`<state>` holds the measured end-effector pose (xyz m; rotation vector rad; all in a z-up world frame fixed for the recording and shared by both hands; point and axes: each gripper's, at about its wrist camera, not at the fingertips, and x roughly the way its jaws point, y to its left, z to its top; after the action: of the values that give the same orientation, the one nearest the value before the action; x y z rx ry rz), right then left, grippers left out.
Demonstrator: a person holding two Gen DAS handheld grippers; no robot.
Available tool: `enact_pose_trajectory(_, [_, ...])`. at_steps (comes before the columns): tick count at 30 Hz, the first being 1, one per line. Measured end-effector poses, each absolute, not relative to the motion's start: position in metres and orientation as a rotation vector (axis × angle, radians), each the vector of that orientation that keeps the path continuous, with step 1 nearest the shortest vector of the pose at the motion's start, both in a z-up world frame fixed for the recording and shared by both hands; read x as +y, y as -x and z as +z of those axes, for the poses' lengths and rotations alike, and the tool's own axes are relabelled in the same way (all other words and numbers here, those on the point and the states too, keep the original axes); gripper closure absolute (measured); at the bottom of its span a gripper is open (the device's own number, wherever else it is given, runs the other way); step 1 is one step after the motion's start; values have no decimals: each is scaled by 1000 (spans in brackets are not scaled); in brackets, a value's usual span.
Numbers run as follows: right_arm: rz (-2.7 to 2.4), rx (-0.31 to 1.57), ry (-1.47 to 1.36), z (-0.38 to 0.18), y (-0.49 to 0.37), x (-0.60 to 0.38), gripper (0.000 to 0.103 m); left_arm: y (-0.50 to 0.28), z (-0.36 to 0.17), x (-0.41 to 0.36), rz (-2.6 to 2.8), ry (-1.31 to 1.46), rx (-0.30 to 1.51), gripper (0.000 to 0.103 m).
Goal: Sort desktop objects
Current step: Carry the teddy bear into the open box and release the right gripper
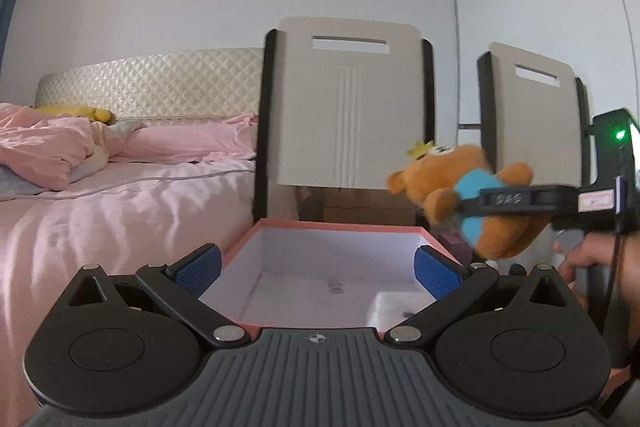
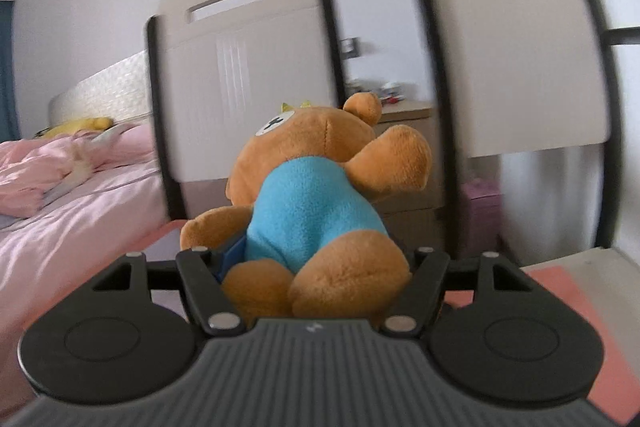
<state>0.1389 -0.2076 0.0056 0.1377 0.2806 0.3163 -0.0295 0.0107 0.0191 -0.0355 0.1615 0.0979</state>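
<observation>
Above the open pink cardboard box (image 1: 328,227), the right gripper (image 2: 312,263) clamps a brown plush bear in blue (image 2: 316,203); centre it before releasing. Left gripper (image 1: 316,267) stands apart, empty.

Hardly any writing you can read here.
On the right hand-held gripper (image 1: 460,205), a black finger (image 1: 520,201) carries pale handwritten marks too blurred for you to make out, and a small red-edged label (image 1: 596,202) beside it is unreadable; faint print on the floor of the box (image 1: 320,227) is illegible too.
</observation>
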Motion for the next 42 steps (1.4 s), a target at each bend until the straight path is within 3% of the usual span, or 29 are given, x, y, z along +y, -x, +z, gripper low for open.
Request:
enact_pose_trajectory(14, [537, 475, -104, -12, -166, -109, 33, 26, 19, 30, 161, 61, 173, 0])
enact_pose_trajectory(30, [558, 405, -91, -6, -166, -96, 41, 28, 20, 31, 162, 62, 172, 0])
enact_pose_trajectory(42, [614, 513, -56, -24, -182, -65, 39, 22, 19, 33, 174, 60, 186, 0])
